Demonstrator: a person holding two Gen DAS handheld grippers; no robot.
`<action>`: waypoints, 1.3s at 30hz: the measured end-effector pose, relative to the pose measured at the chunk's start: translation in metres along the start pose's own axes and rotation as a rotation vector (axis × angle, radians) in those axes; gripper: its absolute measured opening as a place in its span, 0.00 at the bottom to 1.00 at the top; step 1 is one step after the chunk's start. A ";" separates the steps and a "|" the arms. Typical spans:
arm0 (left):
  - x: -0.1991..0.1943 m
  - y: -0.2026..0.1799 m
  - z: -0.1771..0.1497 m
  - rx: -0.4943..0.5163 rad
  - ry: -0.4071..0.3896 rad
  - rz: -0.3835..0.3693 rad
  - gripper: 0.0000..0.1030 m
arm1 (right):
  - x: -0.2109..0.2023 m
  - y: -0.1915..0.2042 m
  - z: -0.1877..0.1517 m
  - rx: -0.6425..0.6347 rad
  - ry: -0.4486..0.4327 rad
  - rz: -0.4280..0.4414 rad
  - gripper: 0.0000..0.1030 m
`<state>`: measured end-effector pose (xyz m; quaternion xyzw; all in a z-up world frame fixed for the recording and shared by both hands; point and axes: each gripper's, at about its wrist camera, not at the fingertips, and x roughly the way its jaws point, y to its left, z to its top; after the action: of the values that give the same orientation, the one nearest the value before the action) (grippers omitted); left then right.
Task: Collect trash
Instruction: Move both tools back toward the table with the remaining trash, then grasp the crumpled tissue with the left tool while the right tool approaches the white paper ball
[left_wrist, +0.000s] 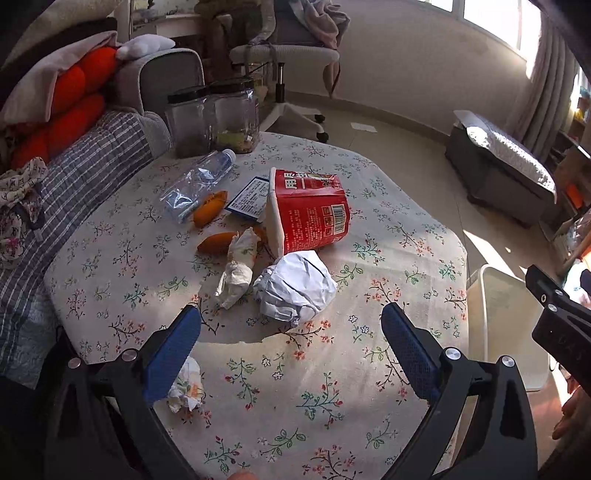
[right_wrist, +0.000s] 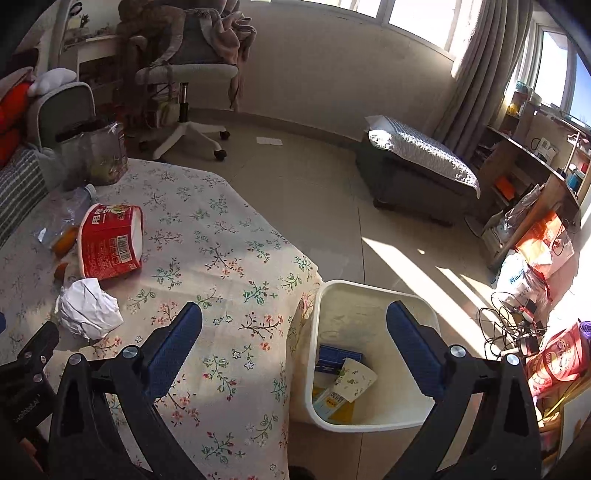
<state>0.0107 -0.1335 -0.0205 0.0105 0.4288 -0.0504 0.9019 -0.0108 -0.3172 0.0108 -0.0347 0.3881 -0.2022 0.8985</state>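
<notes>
Nearest the left camera, the left tool (left_wrist: 291, 325) hangs with its jaws spread wide and nothing between them, above the tabletop (left_wrist: 369, 369) draped in a cream floral cloth. A small crumpled printed wrapper (left_wrist: 186, 384) lies just beside its left finger. Beyond, near the middle, sits a crumpled white paper ball (left_wrist: 295, 286), with a twisted wad of off-white tissue (left_wrist: 238, 271) just to its left. Farther still, a red paper noodle tub (left_wrist: 308, 208) lies on its side, touching orange peel pieces (left_wrist: 216, 242). At the far left lies a crushed clear plastic bottle (left_wrist: 197, 186).

The right tool (right_wrist: 294, 328) is likewise wide and empty, held over the near right edge of the tabletop and the white plastic bin (right_wrist: 373, 291) standing on the floor beside it; the bin already holds a few cartons.

Judgement: the paper ball is light, soft and springy, not fragile; closing across its widest folds should hold it. The tub is light but crushable and broad; its rim offers the better purchase.
</notes>
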 end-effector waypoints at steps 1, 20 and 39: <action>0.001 0.009 -0.003 -0.006 0.008 0.017 0.92 | -0.001 0.007 0.002 -0.013 -0.002 0.009 0.93; 0.056 0.103 -0.056 -0.072 0.254 0.052 0.92 | 0.033 0.120 0.007 -0.194 0.155 0.201 0.93; 0.063 0.105 -0.051 -0.033 0.287 -0.055 0.32 | 0.059 0.168 0.001 -0.149 0.313 0.414 0.93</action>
<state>0.0214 -0.0308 -0.1040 -0.0090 0.5544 -0.0663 0.8296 0.0830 -0.1862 -0.0659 0.0110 0.5351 0.0120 0.8446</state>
